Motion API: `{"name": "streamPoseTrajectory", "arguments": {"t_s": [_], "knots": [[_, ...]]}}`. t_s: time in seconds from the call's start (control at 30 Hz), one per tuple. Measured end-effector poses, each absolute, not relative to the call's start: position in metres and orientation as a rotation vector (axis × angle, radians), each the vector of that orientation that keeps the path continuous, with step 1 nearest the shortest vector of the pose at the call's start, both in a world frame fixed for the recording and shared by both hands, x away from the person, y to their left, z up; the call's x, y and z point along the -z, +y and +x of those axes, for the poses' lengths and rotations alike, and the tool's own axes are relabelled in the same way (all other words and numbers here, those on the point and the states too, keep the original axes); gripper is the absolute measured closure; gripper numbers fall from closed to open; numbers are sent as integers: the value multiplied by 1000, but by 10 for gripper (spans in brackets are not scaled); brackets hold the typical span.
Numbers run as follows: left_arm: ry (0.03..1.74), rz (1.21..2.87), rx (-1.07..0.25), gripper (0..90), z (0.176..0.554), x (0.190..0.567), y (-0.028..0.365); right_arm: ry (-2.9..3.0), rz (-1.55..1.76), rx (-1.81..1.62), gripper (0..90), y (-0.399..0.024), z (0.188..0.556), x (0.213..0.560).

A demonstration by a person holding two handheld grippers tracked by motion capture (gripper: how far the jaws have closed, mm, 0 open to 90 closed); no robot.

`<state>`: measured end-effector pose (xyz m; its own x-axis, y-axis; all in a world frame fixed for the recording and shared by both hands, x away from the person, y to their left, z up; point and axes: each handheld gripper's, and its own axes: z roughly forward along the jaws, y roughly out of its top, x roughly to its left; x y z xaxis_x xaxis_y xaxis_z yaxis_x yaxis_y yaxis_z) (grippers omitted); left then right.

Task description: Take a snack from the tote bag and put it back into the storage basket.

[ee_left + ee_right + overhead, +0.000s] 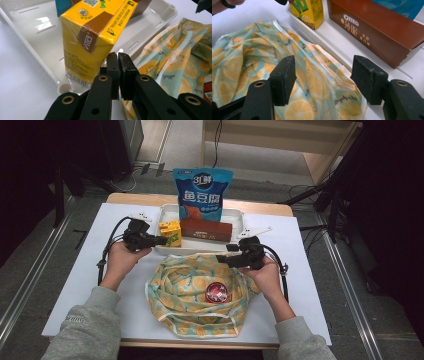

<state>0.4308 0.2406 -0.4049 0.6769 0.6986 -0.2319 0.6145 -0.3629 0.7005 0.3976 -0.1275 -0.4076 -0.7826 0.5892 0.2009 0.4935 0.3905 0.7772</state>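
Black jaws of our left gripper [117,72] meet empty beside the yellow drink carton [92,37]; our right gripper [322,80] gapes wide over the orange-print bag [312,85]. White table [75,285], grey floor beyond. One white tray [240,220] carries one carton, one brown biscuit box [206,229], one blue pouch [201,190].

A blue snack pouch [202,195] printed with white Chinese characters stands upright at the far wall of a white plastic tray [236,219]. Just in front of it a long brown Oreo box [206,229] lies on its side. The tray rests on a white sheet [310,270] that covers a wooden table [150,198]. A round red packet [217,292] lies on the citrus-print bag [182,290] nearer the camera. Black cables [131,174] trail over the grey floor beyond, beside pale wooden shelving [320,150].
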Motion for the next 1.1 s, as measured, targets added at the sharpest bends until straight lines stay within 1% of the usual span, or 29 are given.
{"name": "streamPoseTrajectory", "arguments": {"t_s": [0.17,0.27,0.3,0.33,0.37,0.47,0.7,0.87,0.97,1.1], "knots": [[1023,2095,-147,872,432,405,247,2528,977,-1342,368,-130,393,405],[1045,2073,-122,855,433,406,252,2530,974,-1343,368,-130,391,404],[1045,2073,-122,827,433,406,252,2530,974,-1343,368,-130,391,404],[1043,2044,-35,768,434,406,254,2529,971,-1345,368,-131,390,403],[1037,2029,-6,729,433,405,255,2528,969,-1346,369,-131,389,402],[1016,2009,-6,652,431,400,259,2525,957,-1354,372,-132,387,399],[1026,2016,-54,572,427,393,267,2536,938,-1360,376,-131,382,398],[1016,2020,-51,525,425,391,270,2547,931,-1355,379,-131,378,397],[1015,2021,-46,475,424,391,271,2555,927,-1345,383,-131,376,398],[1002,2042,-42,434,423,391,271,2554,915,-1347,391,-131,373,397]]}}
